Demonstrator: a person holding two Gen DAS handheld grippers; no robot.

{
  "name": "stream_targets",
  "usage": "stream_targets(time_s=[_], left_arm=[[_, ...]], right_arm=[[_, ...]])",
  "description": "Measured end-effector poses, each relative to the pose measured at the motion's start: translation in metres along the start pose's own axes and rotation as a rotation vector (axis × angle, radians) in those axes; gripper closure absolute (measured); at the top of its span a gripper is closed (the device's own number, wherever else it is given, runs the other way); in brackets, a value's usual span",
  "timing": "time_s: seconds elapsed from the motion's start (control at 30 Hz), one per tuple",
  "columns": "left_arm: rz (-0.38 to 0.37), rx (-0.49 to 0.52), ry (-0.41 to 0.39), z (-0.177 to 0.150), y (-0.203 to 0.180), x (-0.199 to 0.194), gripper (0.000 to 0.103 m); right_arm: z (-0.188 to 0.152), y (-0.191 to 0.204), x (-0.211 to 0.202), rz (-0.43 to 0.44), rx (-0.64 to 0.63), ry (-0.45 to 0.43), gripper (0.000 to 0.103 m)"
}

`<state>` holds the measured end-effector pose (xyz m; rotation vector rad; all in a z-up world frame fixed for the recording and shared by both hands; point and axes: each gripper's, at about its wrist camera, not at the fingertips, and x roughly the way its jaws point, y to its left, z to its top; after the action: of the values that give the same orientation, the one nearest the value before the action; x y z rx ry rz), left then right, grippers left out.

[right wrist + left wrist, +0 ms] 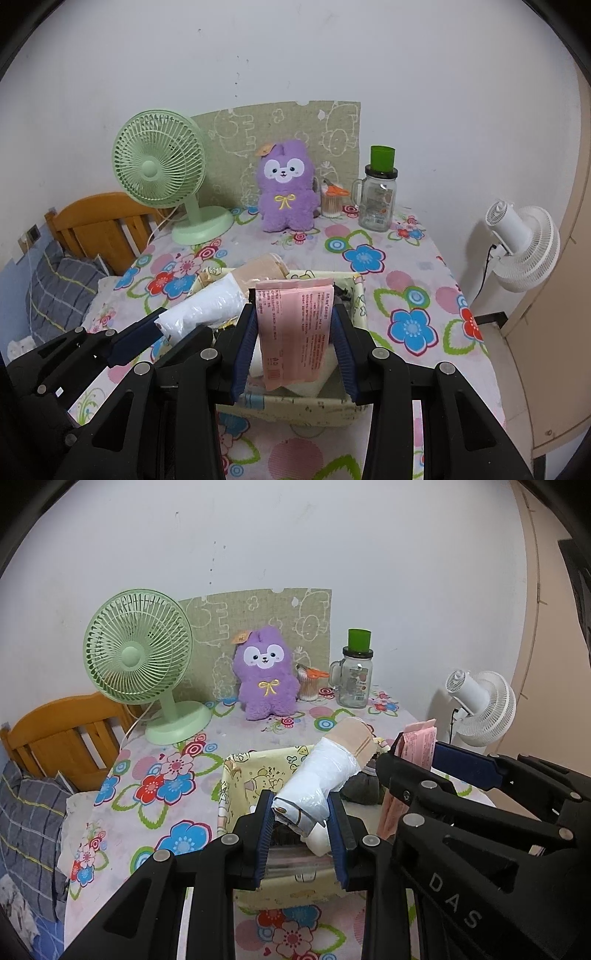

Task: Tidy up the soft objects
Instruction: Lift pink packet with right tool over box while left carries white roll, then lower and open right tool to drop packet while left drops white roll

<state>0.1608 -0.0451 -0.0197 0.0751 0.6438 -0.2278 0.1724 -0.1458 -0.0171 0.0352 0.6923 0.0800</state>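
Observation:
My left gripper [300, 805] is shut on a white plastic-wrapped roll [317, 775] with a beige end, held tilted over the yellow fabric basket [236, 775]. My right gripper [295, 321] is shut on a pink packet [293, 325], held upright over the same basket [354, 306]. The white roll [207, 306] and left gripper show at left in the right wrist view. The pink packet [419, 746] and right gripper show at right in the left wrist view. A purple plush toy [266, 674] sits at the table's back.
A green desk fan [138, 657] stands at back left. A glass jar with green lid [355, 675] and a cotton swab cup [308, 685] stand at back right. A white fan [524, 240] is beyond the table's right edge. A wooden chair [62, 731] is at left.

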Motion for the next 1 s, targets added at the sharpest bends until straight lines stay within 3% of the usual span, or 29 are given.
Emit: stream_targets(time_s=[0.83,1.0], left_arm=[[0.036,-0.062,0.107,-0.005,0.013,0.06,0.074],[0.048,-0.068,0.14,-0.013,0.017,0.071,0.068]], right_arm=[[0.004,-0.008,0.053,0.031,0.013,0.049,0.059],[-0.001,-0.006,0.063,0.032,0.007,0.07,0.059]])
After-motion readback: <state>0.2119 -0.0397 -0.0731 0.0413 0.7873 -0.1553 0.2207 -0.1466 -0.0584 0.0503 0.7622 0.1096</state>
